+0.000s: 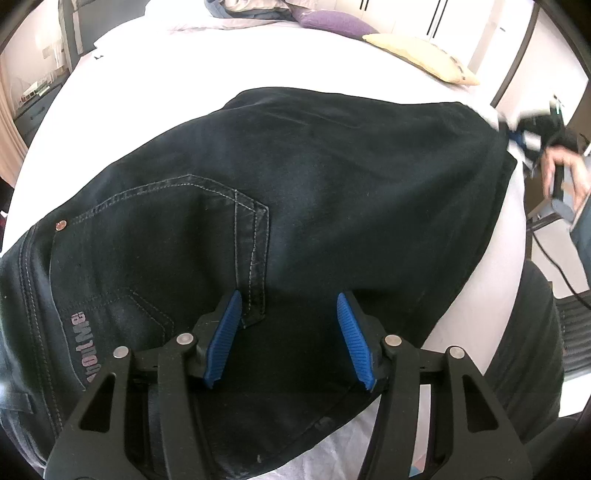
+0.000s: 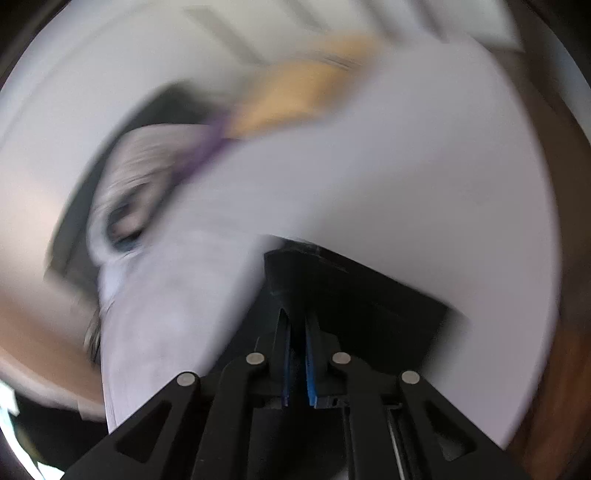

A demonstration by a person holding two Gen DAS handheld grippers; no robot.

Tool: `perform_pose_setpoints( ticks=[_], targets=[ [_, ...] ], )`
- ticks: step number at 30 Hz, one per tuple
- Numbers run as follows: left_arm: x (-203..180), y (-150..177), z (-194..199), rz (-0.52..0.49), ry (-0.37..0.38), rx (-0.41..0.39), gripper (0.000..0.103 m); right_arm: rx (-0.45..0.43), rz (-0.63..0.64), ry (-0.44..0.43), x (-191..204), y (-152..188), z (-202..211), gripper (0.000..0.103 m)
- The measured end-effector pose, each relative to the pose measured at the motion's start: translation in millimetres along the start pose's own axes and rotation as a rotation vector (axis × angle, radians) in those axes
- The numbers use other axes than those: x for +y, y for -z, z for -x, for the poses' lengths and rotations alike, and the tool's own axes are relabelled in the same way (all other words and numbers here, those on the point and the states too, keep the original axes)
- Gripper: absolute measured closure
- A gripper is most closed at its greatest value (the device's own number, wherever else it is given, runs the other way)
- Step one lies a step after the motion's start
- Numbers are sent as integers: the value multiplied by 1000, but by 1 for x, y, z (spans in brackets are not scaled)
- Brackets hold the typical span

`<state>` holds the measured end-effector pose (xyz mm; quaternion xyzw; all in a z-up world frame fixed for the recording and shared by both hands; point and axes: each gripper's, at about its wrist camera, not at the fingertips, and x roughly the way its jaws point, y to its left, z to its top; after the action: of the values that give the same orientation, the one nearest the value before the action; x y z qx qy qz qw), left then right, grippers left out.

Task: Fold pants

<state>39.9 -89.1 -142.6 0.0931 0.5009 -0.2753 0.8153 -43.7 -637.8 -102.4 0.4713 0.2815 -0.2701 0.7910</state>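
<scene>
Blue-padded left tongs [image 1: 290, 338] hover half-open over dark pants [image 1: 295, 177] spread on a white bed [image 1: 166, 66]; right tongs [image 2: 297, 354] pinch a far hem corner. Folded lengthwise, it seems; cross folds remain.

Home bedroom: I work over a bed [image 1: 147, 92] w/ white sheet, pillows [image 1: 421, 55], wardrobe doors [image 1: 436, 14] behind.
</scene>
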Motion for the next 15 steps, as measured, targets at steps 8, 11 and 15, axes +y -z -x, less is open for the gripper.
perform_pose_setpoints(
  ticks=[8,11,15],
  targets=[
    [-10,0,-2,-4,-13,2,49,25,-179,-146,-51,10,7,34],
    [-12,0,-3,-5,-16,2,49,28,-143,-151,-29,7,0,20],
    [-13,-1,-4,-9,-15,4,49,61,-149,-123,-29,-3,-16,25]
  ],
)
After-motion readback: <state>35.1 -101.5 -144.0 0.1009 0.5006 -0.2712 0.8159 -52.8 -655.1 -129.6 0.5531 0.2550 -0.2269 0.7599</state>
